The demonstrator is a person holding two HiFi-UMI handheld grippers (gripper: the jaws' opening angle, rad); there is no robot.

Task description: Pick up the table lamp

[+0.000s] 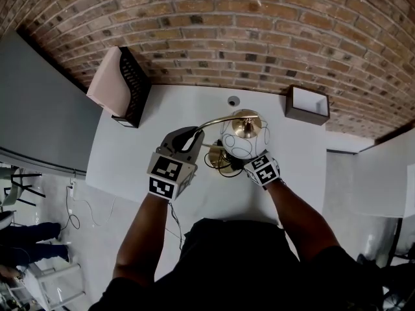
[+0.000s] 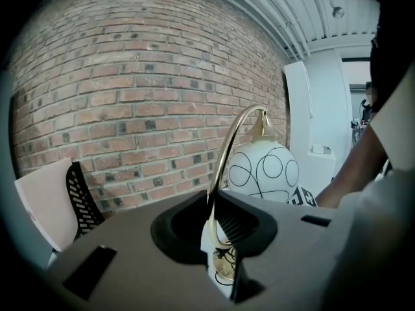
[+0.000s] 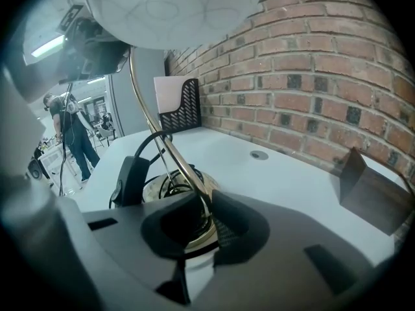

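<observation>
The table lamp stands near the middle of the white table (image 1: 155, 115). It has a white globe shade (image 1: 243, 141) with black loops, a curved brass arm (image 1: 217, 120) and a brass base (image 1: 219, 161) wrapped in black cord. My left gripper (image 1: 194, 135) is shut on the brass arm (image 2: 224, 151), which rises from between its pads towards the globe (image 2: 262, 170). My right gripper (image 1: 241, 164) is shut on the lower stem (image 3: 172, 151) just above the base (image 3: 152, 185). The shade (image 3: 172, 5) hangs overhead in the right gripper view. A black cord plug (image 3: 130, 177) rests by the base.
A black mesh file holder (image 1: 133, 86) with a pale folder stands at the table's back left. A dark brown box (image 1: 307, 104) sits at the back right, with a cable grommet (image 1: 233, 100) between them. A brick wall (image 1: 259, 31) runs behind. A person (image 3: 68, 122) stands far off.
</observation>
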